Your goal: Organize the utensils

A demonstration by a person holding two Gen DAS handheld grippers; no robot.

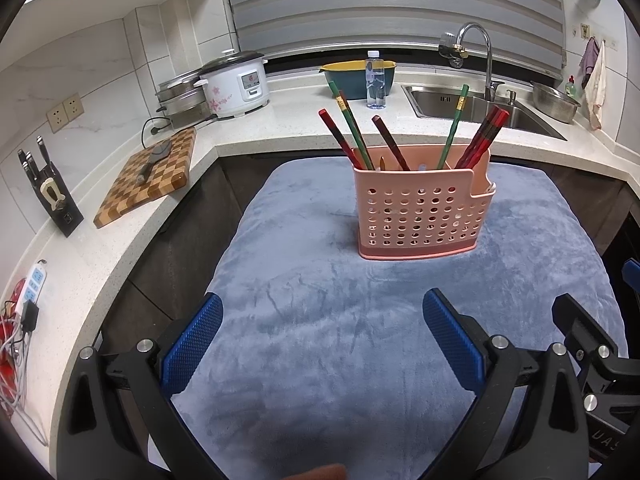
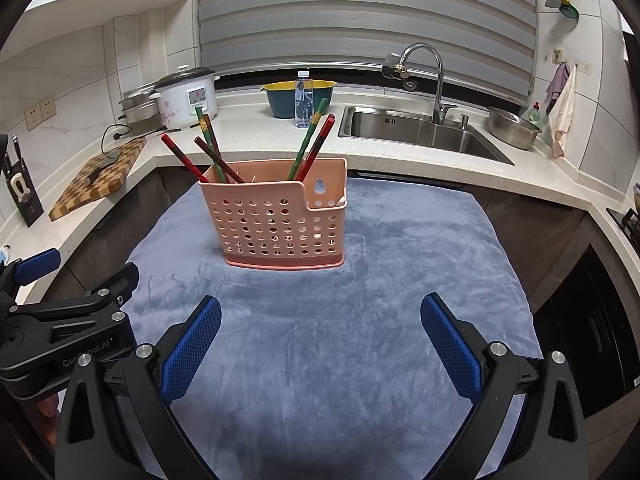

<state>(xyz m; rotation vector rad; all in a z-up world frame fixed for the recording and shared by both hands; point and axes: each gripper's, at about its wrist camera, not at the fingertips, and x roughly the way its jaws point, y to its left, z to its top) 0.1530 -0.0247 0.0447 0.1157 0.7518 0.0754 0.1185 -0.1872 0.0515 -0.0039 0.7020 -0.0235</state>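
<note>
Both of my grippers, left gripper (image 1: 322,338) and right gripper (image 2: 320,340), hang spread and empty above the blue cloth (image 1: 360,340) while every chopstick (image 1: 454,126) stands in the pink perforated caddy (image 1: 422,216), so I'd regroup colours gently without tipping it.

Both views are evenly lit by cool indoor light from above, bright on the white wall tiles (image 1: 80,68) and the pale worktop (image 2: 256,128). Shadows are soft: a faint one beneath the pink basket (image 1: 420,216) and a darker patch on the grey cloth (image 2: 320,420) near the bottom edge. Mild glare sits on the faucet (image 2: 436,68) and the steel sink (image 1: 472,108). Fisheye distortion bows the worktop edges and the window blind (image 1: 392,4), and black vignetting fills the corners. Focus is sharp through the middle, softening slightly toward the rim; colours look a little washed.
</note>
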